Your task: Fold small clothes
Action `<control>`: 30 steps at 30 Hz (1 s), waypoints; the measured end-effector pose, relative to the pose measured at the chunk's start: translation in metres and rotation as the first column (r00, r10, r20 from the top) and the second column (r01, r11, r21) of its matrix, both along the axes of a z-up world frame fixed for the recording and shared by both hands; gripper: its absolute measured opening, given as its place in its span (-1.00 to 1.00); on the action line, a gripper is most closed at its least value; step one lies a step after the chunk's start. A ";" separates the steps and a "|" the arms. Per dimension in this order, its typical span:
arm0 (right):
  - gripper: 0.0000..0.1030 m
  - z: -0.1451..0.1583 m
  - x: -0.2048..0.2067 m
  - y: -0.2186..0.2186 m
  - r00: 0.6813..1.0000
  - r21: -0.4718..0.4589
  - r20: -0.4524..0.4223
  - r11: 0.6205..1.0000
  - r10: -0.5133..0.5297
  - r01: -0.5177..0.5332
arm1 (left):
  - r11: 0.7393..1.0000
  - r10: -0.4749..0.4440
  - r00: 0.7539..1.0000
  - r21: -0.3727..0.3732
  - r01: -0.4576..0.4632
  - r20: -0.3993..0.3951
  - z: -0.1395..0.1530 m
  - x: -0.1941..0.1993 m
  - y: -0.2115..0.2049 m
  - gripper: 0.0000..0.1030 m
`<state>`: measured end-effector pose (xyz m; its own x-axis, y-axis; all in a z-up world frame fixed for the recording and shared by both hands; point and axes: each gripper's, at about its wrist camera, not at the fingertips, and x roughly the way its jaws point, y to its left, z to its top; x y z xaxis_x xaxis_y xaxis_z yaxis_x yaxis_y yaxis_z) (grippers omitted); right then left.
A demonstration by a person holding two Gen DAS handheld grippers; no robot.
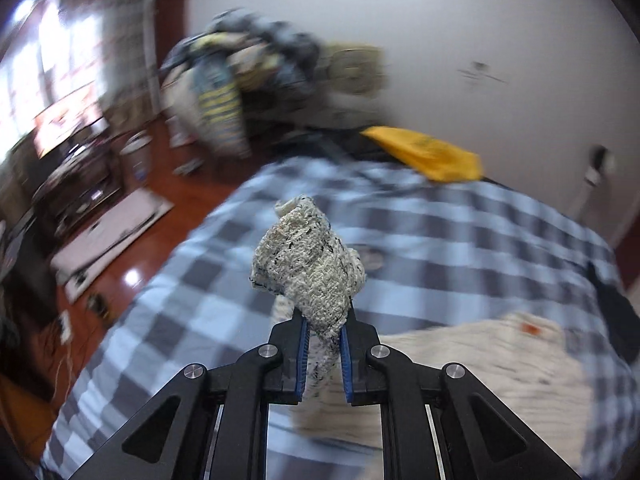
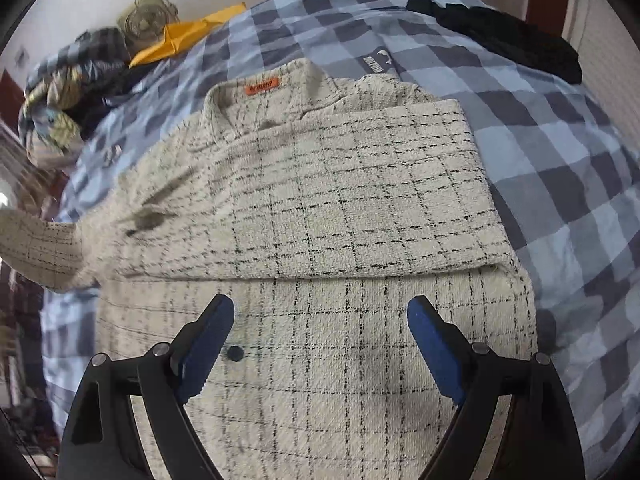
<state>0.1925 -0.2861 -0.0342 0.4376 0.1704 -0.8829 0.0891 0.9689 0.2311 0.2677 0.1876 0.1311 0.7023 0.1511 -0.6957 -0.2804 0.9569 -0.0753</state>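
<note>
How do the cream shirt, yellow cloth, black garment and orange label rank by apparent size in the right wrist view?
1. Cream shirt
2. Black garment
3. Yellow cloth, though distance and fisheye make 2 and 3 unsure
4. Orange label

Checked bed [image 2: 540,160] w/ cream shirt [image 2: 320,200]

1. The room behind the bed [image 1: 460,216] is smeared by motion blur
2. The clothes pile [image 1: 240,68] is too blurred to sort
3. The jacket [image 2: 340,200] sleeve [image 2: 36,244] is cut off at the right-wrist view's left edge, its cuff unseen
</note>
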 end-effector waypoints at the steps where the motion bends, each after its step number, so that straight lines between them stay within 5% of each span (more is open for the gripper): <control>1: 0.68 0.002 -0.001 -0.003 1.000 0.017 0.003 1.000 -0.007 0.007 | 1.000 -0.030 1.000 0.005 0.030 0.003 0.007 0.000 -0.021 -0.76; 5: 0.68 0.012 -0.003 -0.021 0.999 0.102 0.020 0.994 -0.036 0.034 | 0.986 -0.161 0.987 -0.031 0.162 0.016 0.027 0.009 -0.119 -0.76; 9: 0.68 0.018 -0.002 -0.045 0.995 0.137 0.034 0.986 -0.099 0.093 | 0.957 -0.278 0.960 -0.086 0.278 0.010 0.016 0.020 -0.218 -0.76; 12: 0.68 0.020 0.000 -0.070 0.986 0.175 0.032 0.973 -0.161 0.153 | 0.918 -0.349 0.937 -0.204 0.341 -0.005 -0.012 0.024 -0.283 -0.76; 20: 0.68 0.020 -0.008 -0.148 0.913 0.284 0.008 0.877 -0.408 0.389 | 0.830 -0.504 0.860 -0.320 0.458 -0.077 -0.121 0.009 -0.423 -0.68; 23: 0.68 0.010 -0.016 -0.173 0.857 0.316 -0.039 0.807 -0.515 0.499 | 0.764 -0.590 0.799 -0.400 0.507 -0.113 -0.143 -0.009 -0.435 0.01; 24: 0.68 0.008 -0.018 -0.178 0.844 0.334 -0.056 0.787 -0.533 0.519 | 0.745 -0.604 0.791 -0.422 0.516 -0.099 -0.145 -0.017 -0.432 0.65; 25: 0.68 0.005 -0.020 -0.184 0.832 0.353 -0.071 0.766 -0.551 0.537 | 0.724 -0.612 0.788 -0.451 0.523 -0.067 -0.143 -0.022 -0.426 1.00; 28: 0.68 0.003 -0.023 -0.189 0.811 0.390 -0.086 0.730 -0.578 0.562 | 0.619 -0.659 0.751 -0.539 0.571 0.037 -0.123 -0.042 -0.402 1.00; 30: 0.68 0.008 -0.021 -0.187 0.816 0.371 -0.072 0.744 -0.574 0.556 | 0.637 -0.646 0.763 -0.533 0.557 0.026 -0.110 -0.056 -0.383 1.00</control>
